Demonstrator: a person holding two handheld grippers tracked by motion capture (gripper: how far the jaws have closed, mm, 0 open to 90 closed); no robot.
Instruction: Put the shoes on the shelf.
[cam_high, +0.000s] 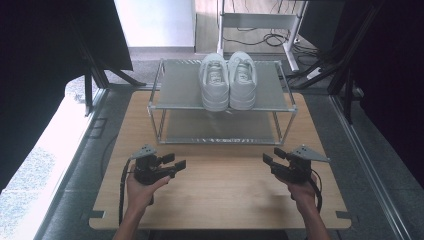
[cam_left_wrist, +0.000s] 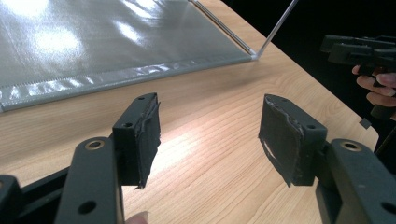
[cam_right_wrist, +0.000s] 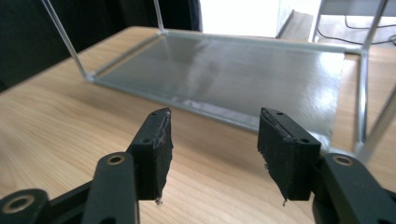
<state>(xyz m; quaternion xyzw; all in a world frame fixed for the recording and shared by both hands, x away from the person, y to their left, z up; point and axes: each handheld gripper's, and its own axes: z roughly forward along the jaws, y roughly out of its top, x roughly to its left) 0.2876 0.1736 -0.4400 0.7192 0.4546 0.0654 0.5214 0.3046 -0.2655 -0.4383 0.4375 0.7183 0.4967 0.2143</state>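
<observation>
Hovering apart, 2 open tools (cam_high: 173, 163) (cam_high: 273, 156) face shoes (cam_high: 228, 80).

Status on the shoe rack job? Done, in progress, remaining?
Looks done: both white sneakers sit side by side on the top shelf of the metal rack. In hand: nothing; the left gripper and right gripper are open and empty above the wooden table in front of the rack. Left: probably little; the rack's lower shelf is bare, with no other shoes in sight.
</observation>
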